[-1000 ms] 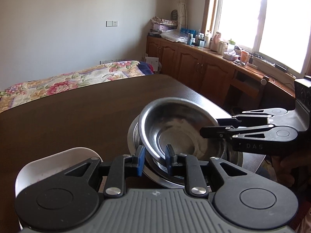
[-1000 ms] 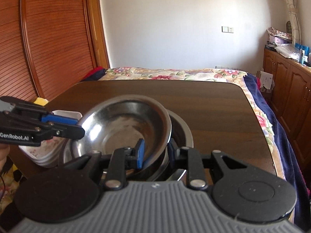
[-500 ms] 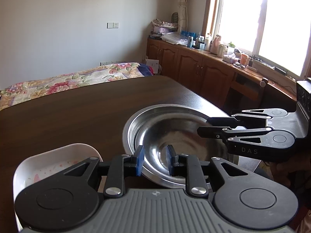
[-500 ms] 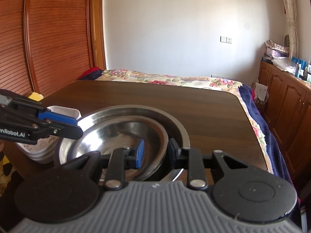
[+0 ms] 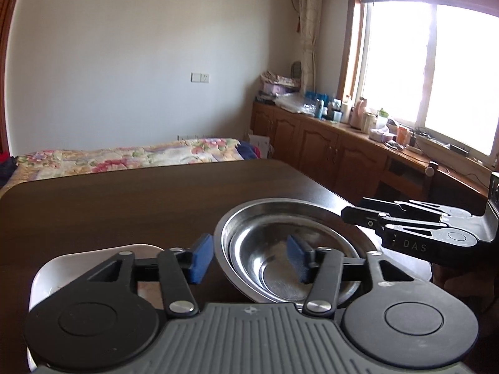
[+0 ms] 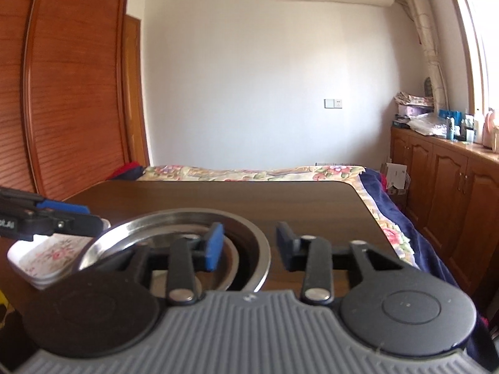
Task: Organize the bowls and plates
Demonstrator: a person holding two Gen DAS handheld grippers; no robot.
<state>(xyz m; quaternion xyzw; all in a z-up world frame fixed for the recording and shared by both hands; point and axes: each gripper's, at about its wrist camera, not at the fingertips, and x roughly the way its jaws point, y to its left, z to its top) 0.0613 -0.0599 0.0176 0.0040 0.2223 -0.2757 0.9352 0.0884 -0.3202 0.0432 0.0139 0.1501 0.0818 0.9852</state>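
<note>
The left gripper [image 5: 249,257] has its blue-padded fingers [image 5: 199,257] spread wide and holds nothing; its left pad sits just outside the near rim of the steel bowls while the other pad hangs over the basin. The right gripper [image 6: 248,244] is likewise released, jaws apart and empty, one pad above the bowls' right rim and the other out over the bare table [image 6: 312,205].

Between and just ahead of both sets of fingers lies the smaller steel bowl [image 5: 293,265], nested level inside the larger steel bowl [image 5: 271,208] on the dark wooden table. With both tools open on either side of the pair, this reads as a two-handed placement just let go: the nesting looks done.

Left of the steel pair, near but apart, rests a white dish with a floral print [image 6: 50,252] (possibly more than one stacked; the side view is too blurred to be sure). Judging by the task, it is the likely next candidate for tidying.
</note>
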